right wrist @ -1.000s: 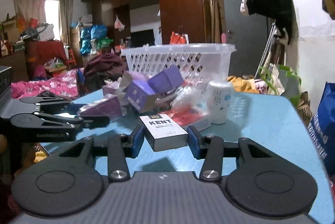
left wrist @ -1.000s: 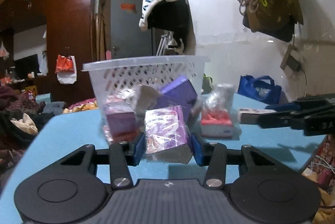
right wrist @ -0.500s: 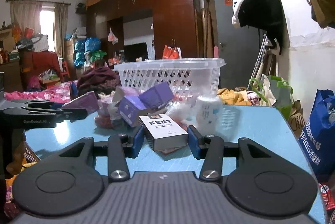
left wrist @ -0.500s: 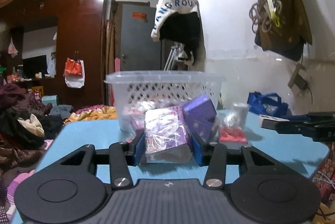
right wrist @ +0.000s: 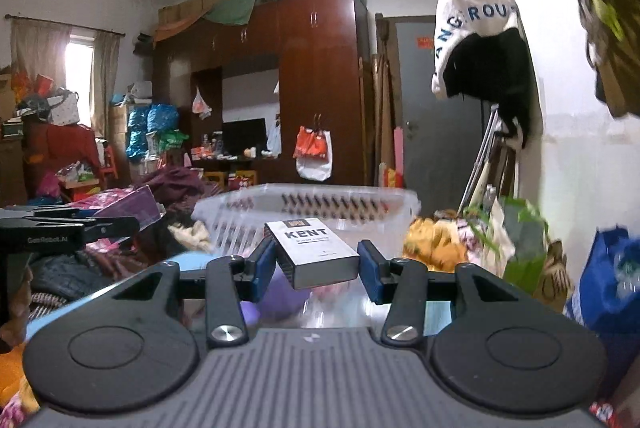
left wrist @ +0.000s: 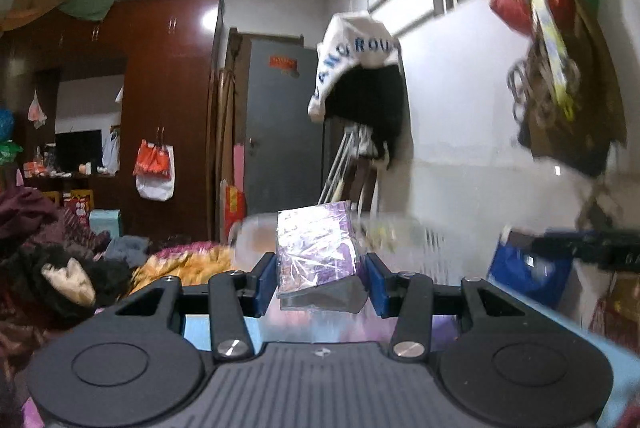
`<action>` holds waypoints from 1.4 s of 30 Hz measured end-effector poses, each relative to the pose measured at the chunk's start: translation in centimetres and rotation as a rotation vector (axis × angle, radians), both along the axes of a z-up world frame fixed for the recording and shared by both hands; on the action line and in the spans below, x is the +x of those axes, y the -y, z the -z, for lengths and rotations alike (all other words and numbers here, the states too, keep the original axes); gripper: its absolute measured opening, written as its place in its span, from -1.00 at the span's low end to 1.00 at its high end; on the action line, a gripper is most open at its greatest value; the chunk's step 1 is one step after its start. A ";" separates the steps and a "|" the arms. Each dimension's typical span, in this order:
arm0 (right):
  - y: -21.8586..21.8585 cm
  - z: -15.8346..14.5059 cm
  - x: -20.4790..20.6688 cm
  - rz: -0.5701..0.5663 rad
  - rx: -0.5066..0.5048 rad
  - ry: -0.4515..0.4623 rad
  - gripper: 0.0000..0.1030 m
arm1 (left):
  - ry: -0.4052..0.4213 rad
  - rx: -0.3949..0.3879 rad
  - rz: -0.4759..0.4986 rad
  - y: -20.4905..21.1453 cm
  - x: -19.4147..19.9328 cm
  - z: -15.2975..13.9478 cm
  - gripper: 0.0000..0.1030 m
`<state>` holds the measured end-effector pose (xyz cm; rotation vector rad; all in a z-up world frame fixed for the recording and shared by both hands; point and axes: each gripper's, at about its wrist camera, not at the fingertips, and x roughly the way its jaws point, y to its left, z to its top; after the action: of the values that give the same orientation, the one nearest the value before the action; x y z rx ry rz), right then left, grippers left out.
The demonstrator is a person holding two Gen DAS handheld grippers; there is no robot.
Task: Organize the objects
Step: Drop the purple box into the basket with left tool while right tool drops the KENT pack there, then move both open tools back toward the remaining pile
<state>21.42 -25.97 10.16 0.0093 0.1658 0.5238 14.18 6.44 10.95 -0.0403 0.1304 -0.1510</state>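
2 grippers, each loaded: the left gripper [left wrist: 320, 278] has its jaws closed onto a purple plastic-wrapped packet [left wrist: 316, 252], carried above the blue desk [left wrist: 200, 332] with the blurred white basket [left wrist: 400, 240] behind it at 12 o'clock. The right gripper [right wrist: 316, 266] has its jaws clamped on a white KENT box [right wrist: 316, 252], basket [right wrist: 320, 204] beyond at 12 o'clock. Left gripper and packet show at 9 o'clock in the right wrist view.

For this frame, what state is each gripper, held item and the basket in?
Left gripper: shut on the purple packet.
Purple packet: held, lifted, plastic-wrapped.
Right gripper: shut on the white box.
White box: held, lifted, label up.
Basket: upright, open-topped, blurred.
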 end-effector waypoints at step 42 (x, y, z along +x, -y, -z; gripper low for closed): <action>0.5 5.8 4.0 0.001 -0.096 -0.279 1.00 | -0.325 0.029 0.107 -1.9 2.4 7.2 0.82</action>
<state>25.41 -26.51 4.37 -0.0116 0.4634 0.5118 16.56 8.36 3.79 -0.0286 0.4598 -0.2487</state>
